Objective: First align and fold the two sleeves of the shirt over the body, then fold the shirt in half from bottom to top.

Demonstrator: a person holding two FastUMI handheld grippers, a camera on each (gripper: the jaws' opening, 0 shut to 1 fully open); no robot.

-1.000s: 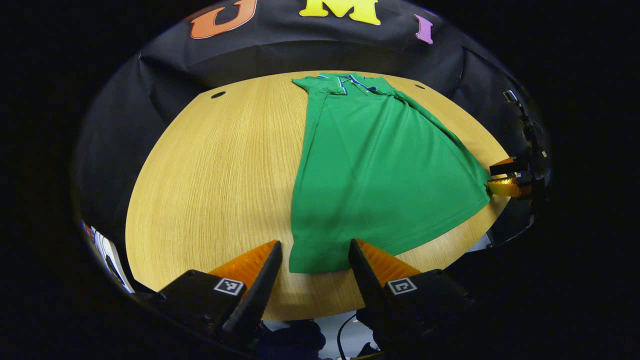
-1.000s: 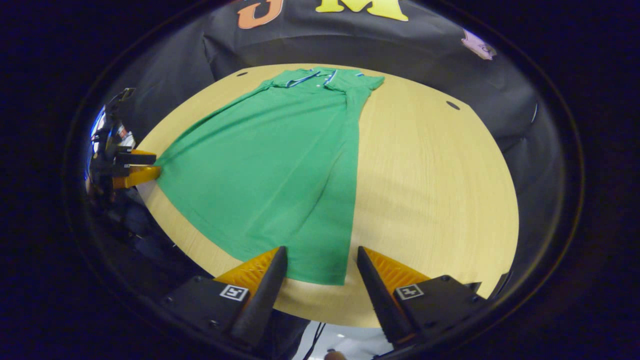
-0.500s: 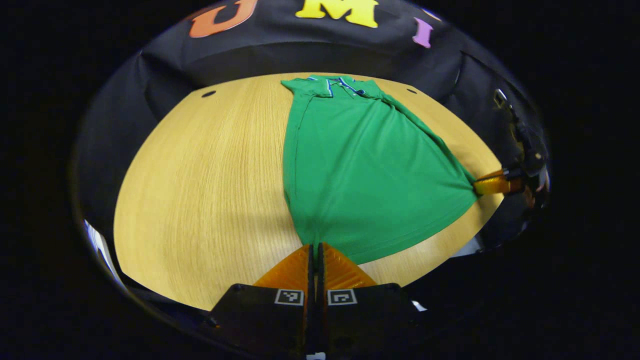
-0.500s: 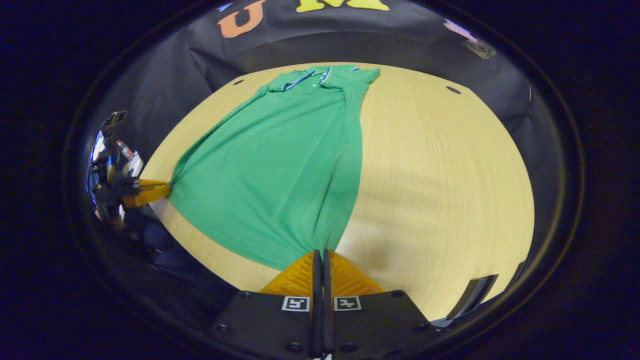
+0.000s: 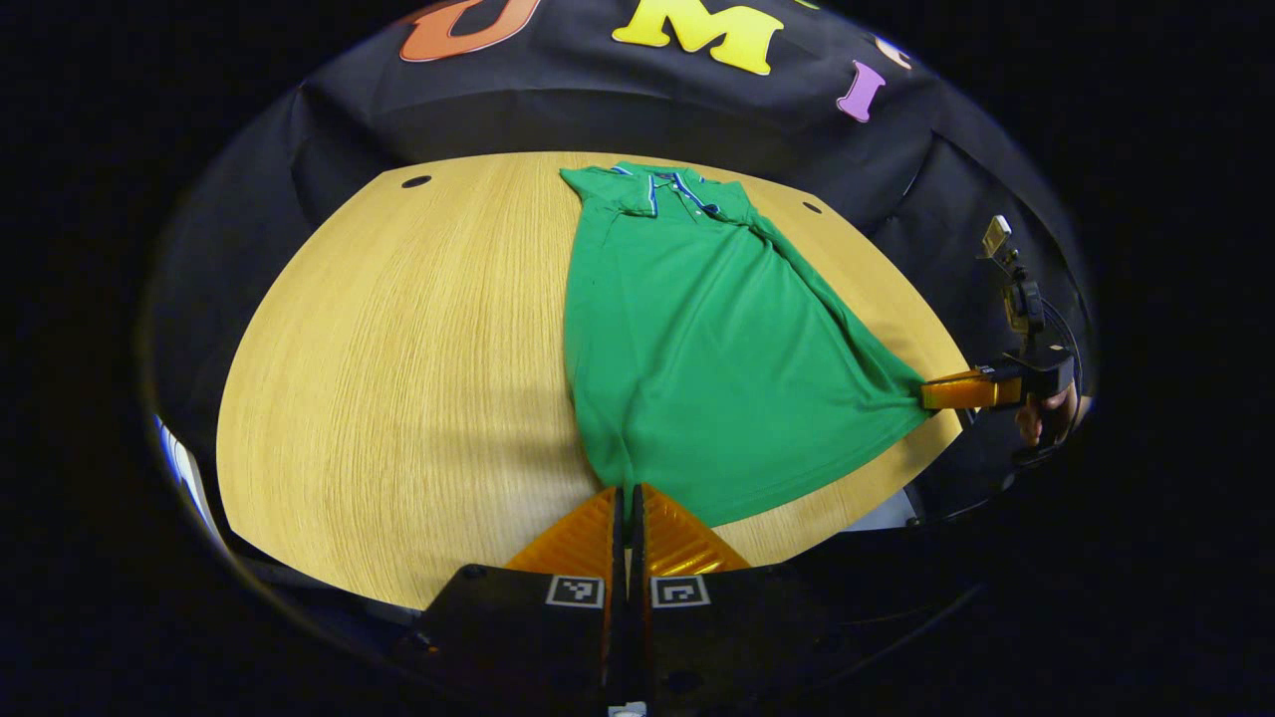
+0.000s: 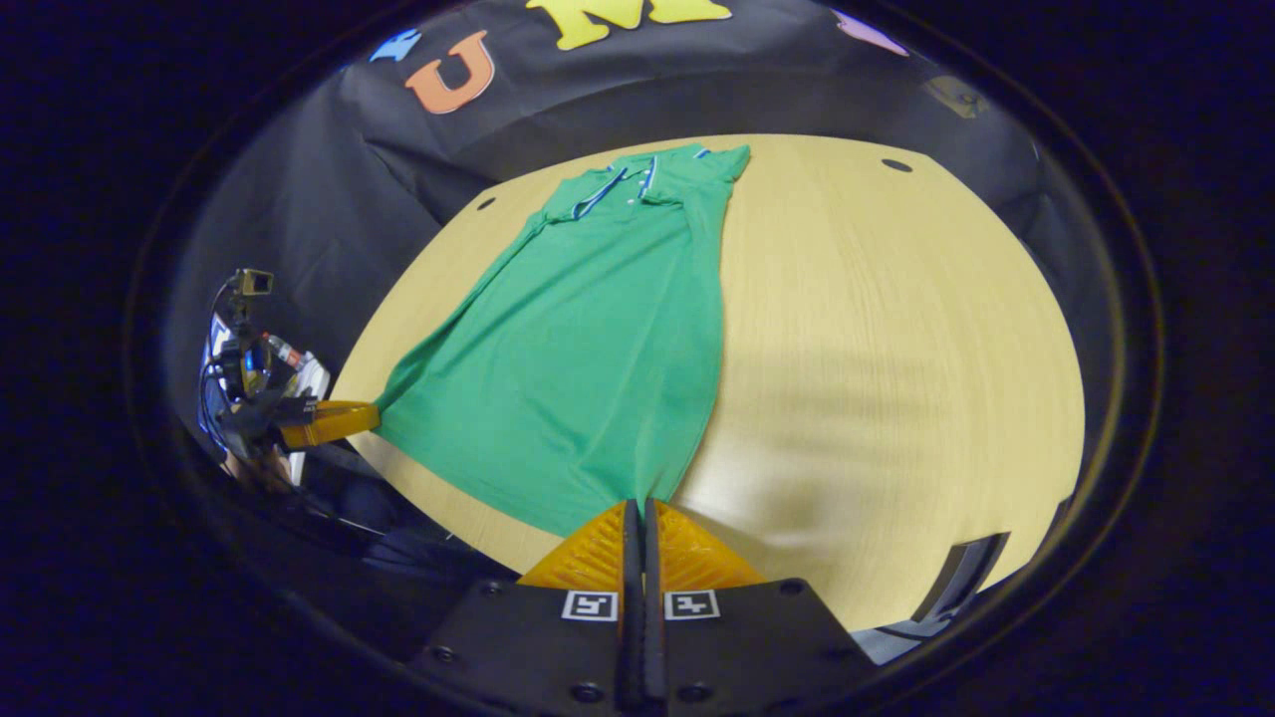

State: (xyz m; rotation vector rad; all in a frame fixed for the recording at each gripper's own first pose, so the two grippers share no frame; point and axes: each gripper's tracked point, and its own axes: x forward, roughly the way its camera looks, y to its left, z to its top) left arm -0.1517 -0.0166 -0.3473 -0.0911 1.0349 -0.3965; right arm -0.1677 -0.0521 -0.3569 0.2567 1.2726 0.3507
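Green knit polo shirt (image 5: 697, 349) with blue-and-white collar trim is lying smooth on the pale wood-grain round table (image 5: 398, 349), stretching ahead of both tongs. Left gripper (image 5: 626, 498) is pinching one hem corner between closed fingers; right gripper (image 6: 638, 508) is pinching the other. Compared with half a second ago, the hem is puckering slightly more toward each grip.

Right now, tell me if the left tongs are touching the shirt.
Touching. In the left gripper view, the left tongs are closed on the green shirt's bottom hem corner, with fabric pinched between them.
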